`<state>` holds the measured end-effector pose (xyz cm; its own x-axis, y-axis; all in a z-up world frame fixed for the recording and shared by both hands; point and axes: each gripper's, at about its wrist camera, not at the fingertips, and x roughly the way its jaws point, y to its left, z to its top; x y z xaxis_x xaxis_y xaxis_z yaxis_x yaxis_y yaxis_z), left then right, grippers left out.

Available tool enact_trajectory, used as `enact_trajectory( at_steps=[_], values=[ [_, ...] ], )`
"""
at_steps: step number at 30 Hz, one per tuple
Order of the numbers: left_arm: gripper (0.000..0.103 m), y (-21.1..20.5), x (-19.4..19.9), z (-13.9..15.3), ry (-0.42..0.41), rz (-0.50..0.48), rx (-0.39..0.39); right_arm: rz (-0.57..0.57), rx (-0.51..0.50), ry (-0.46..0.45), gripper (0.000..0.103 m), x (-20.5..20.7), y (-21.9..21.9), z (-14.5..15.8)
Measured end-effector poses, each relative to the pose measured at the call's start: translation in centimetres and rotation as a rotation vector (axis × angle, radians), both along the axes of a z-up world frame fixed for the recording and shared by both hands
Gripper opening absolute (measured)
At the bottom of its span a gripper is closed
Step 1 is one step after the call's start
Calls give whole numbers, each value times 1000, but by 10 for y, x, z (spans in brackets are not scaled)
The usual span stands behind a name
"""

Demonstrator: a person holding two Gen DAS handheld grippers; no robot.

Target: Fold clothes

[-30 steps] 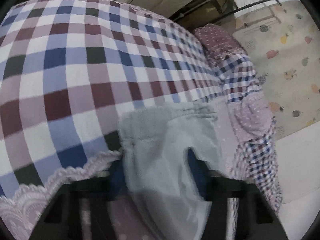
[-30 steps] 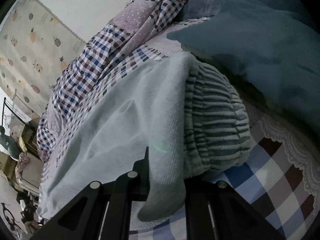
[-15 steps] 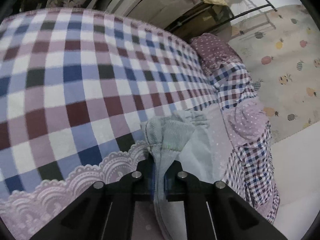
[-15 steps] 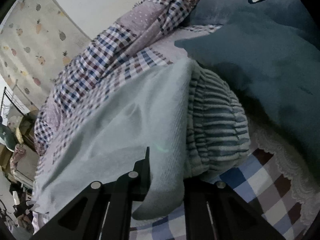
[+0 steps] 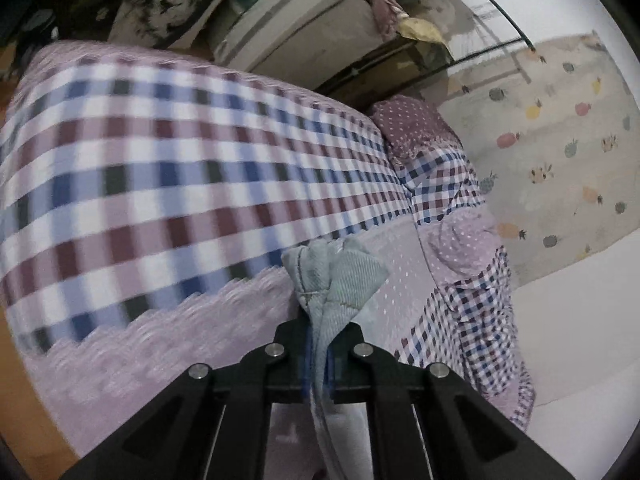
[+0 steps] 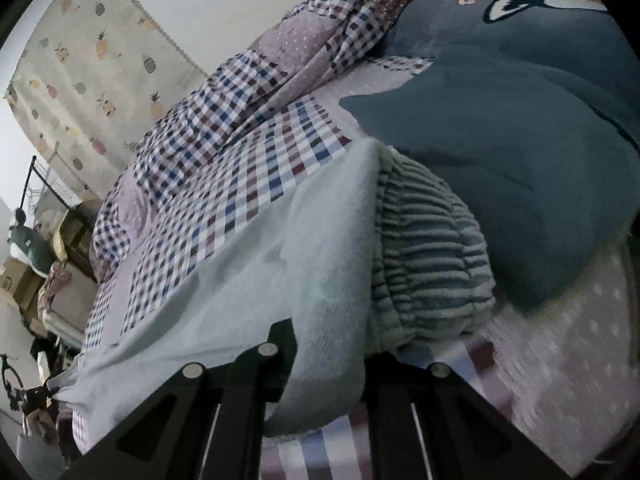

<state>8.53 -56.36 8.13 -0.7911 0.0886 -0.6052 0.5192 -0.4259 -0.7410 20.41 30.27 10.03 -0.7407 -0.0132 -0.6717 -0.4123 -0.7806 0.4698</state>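
Note:
A pale blue-grey garment (image 6: 248, 280) lies spread on the checked bed cover (image 5: 160, 184). Its ribbed elastic waistband (image 6: 432, 256) bulges just ahead of my right gripper (image 6: 328, 354). That gripper is shut on a thick fold of the garment beside the waistband, and the cloth hides its right fingertip. In the left wrist view my left gripper (image 5: 319, 346) is shut on a bunched corner of the garment (image 5: 336, 280), which fans out above the fingertips. The cloth hangs down between the jaws and runs out of the bottom of the frame.
A dark blue plush pillow (image 6: 500, 120) lies against the waistband on the right. A rumpled small-check quilt (image 5: 460, 208) is heaped along the wall side of the bed. A fruit-print wall hanging (image 5: 560, 152) and a white appliance (image 5: 304, 28) stand beyond the bed.
My left gripper went from open around a wide piece of cloth to shut on a narrow bunched corner, and it has pulled back. The right gripper keeps its hold and has shifted slightly.

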Motion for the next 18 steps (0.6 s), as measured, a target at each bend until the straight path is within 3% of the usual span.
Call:
enact_trajectory(
  at_steps=[4,6,9,10,13,14,16,17,18],
  values=[
    [4,1,11,-13,-5,-14,-26,37,13,-38,8,23,-5,-6],
    [4,2,16,-20,-8,-21,-38,73,61,-142,10,19,-13,-17],
    [4,3,25,-29,-12,-31,-57,98,108,-208,15,23,-25,-21],
    [4,4,27,-33,-13,-34,-64,103,124,-214,19,30,-29,-18],
    [4,5,36,-42,-17,-45,-83,119,171,-234,49,48,-39,-6],
    [4,5,38,-46,-15,-44,-83,124,186,-241,53,54,-42,-2],
    [9,6,40,-52,9,-24,-52,135,217,-254,63,67,-49,5],
    [18,6,41,-55,21,-14,-36,140,238,-257,64,73,-52,10],
    [36,7,42,-58,33,-4,-20,144,264,-257,65,78,-54,17]
  ],
)
